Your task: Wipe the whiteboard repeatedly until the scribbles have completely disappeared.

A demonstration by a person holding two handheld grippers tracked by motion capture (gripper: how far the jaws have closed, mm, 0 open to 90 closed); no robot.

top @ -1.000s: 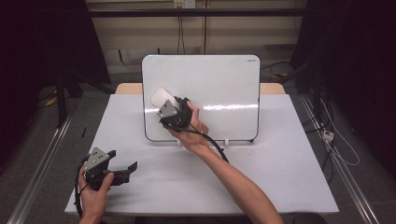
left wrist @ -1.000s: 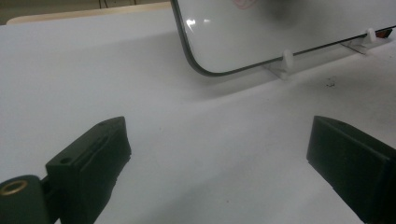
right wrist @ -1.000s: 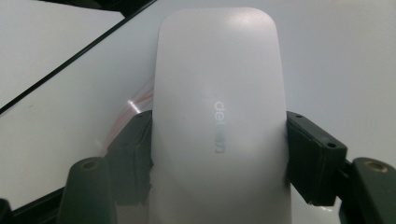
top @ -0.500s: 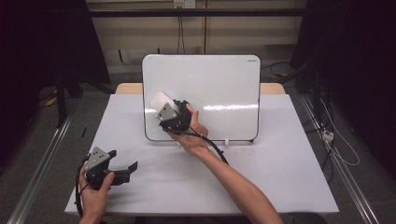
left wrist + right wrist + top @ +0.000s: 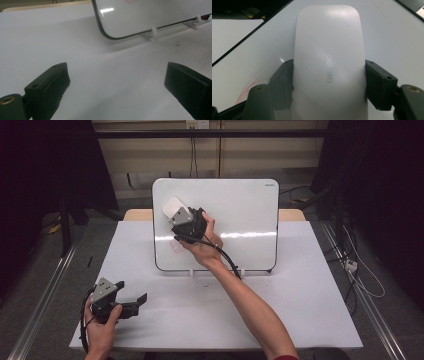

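Evidently the wiping is partly done: the right gripper (image 5: 176, 214) presses the white eraser (image 5: 329, 60), clamped between its fingers, against the upper left of the whiteboard (image 5: 240, 210), faint red marks (image 5: 176, 247) remain lower down, and the left gripper (image 5: 131, 301) rests wide open on the table (image 5: 300, 320).

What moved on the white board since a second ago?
The right tool, shut on the white eraser, slid up the whiteboard toward its top left part. The grip on the eraser did not change. The left tool stayed open near the table's front left corner, and the board kept its place.
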